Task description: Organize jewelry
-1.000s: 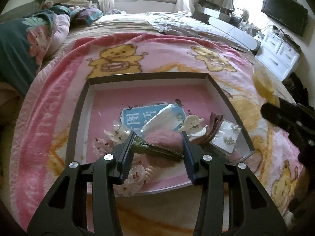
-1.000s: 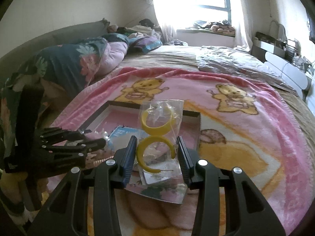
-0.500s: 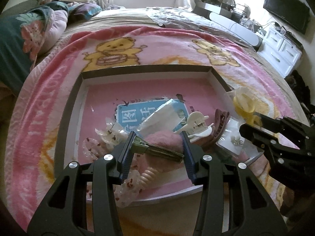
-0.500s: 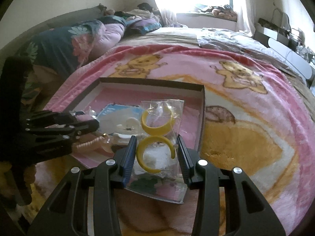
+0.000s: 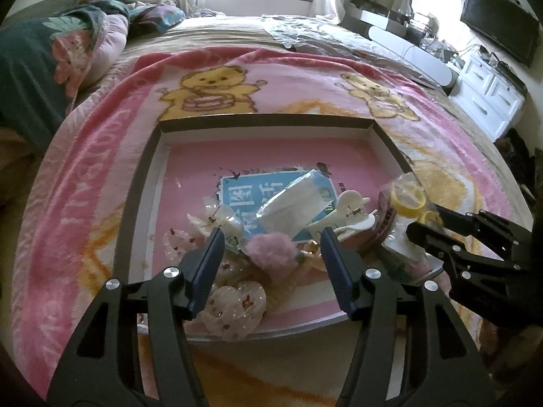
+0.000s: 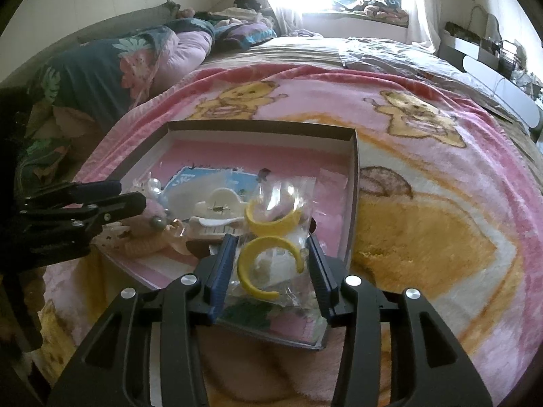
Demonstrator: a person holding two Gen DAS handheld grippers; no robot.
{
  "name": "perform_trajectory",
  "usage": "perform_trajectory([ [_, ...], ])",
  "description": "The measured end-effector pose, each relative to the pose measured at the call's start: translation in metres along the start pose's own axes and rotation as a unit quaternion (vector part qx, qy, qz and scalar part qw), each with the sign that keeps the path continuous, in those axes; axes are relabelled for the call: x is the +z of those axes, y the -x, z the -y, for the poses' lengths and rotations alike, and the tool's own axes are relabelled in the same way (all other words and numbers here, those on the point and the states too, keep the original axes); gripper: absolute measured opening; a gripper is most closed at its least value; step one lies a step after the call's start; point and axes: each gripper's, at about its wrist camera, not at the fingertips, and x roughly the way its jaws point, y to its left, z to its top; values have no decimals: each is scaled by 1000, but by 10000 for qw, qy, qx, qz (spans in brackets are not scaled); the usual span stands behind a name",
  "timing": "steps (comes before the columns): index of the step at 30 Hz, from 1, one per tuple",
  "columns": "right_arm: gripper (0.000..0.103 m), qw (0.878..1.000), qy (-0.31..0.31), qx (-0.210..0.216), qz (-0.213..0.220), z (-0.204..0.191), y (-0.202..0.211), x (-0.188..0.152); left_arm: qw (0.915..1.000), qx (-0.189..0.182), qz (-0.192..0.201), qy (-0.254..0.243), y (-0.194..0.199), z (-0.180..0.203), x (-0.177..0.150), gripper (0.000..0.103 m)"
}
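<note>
Left fingers (image 5: 271,237) have just spread, dropping the clip onto the tray (image 5: 142,183) pile; right fingers (image 6: 269,247) have lowered over the tray, opening slightly but pinching the bag (image 6: 281,203).

tray (image 5: 142,183): 1, on the blanket (image 5: 101,142) | yellow open hoops (image 6: 268,268): 2, in 1 clear bag (image 6: 288,203) at the tray's right edge | white claw clip (image 5: 349,210): 1 | pink pompom (image 5: 271,249): 1, near the tray's front edge | blue card (image 5: 244,193): 1, mid-tray | grippers: 2 | bear prints on blanket: 2 full
</note>
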Motion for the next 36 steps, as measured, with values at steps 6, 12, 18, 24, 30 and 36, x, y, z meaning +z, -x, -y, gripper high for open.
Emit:
perform_trajectory([
  [6, 43, 10000, -60, 21, 17, -1, 6, -3, 10000, 24, 7, -11, 11, -2, -4, 51],
  [12, 47, 9999, -68, 25, 137, -4, 27, -8, 10000, 13, 61, 66, 23, -5, -7, 53],
  [18, 57, 9995, -168, -37, 282, -4, 52, -16, 9999, -22, 135, 56, 40, -4, -11, 55],
  [24, 69, 9987, -252, -111, 417, -6, 74, -23, 9997, -61, 236, 25, 58, -2, -15, 59],
  [30, 75, 9978, -295, -189, 555, -12, 99, -30, 9992, -145, 361, -22, 81, 1, -22, 67],
  [36, 92, 9966, -394, -220, 693, -18, 120, -41, 9987, -202, 470, 13, 102, 2, -33, 87],
])
